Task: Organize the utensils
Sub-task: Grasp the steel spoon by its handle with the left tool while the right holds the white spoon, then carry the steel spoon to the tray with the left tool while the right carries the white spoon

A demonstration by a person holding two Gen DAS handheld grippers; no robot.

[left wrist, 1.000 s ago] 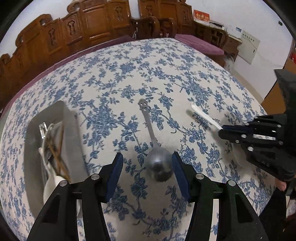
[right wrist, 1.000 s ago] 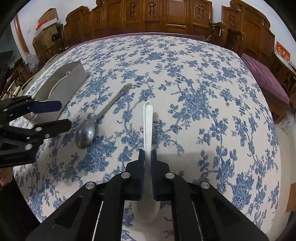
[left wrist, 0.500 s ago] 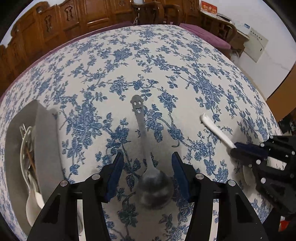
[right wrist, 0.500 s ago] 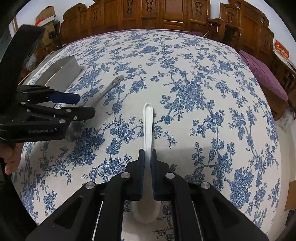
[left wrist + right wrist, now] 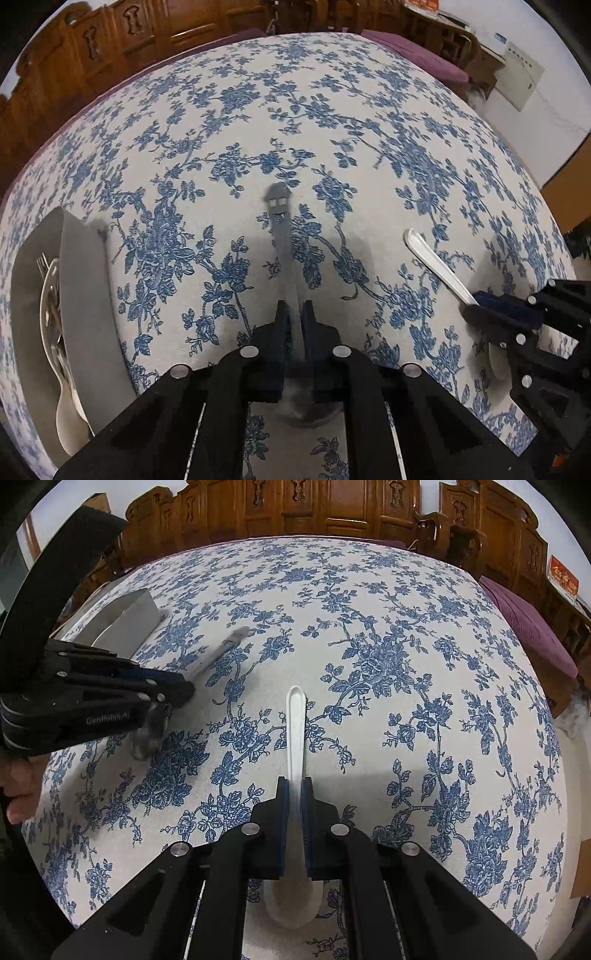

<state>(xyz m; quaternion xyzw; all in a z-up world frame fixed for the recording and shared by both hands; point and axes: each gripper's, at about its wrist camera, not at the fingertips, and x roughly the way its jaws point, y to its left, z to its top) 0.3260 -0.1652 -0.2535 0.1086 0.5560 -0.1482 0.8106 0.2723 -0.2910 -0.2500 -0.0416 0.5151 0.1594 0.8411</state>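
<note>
A metal spoon (image 5: 280,236) lies on the blue-flowered tablecloth, handle pointing away from me. My left gripper (image 5: 295,314) is shut on its handle just above the bowl, which is mostly hidden under the fingers. From the right wrist the same spoon (image 5: 221,650) sticks out of the left gripper (image 5: 177,694). A white spoon (image 5: 296,731) is pinched by its handle in my right gripper (image 5: 294,790), its bowl under the fingers. The left wrist view shows that white spoon (image 5: 436,266) and the right gripper (image 5: 476,310) at the right.
A grey tray (image 5: 85,295) with a fork and spoons in it sits at the table's left side; the right wrist view has the tray (image 5: 129,624) behind the left gripper. Carved wooden chairs (image 5: 332,509) ring the far edge. A person's hand (image 5: 18,786) holds the left gripper.
The left gripper came forward and down over the metal spoon and its jaws closed on the handle. The right gripper stayed still, holding the white spoon.
</note>
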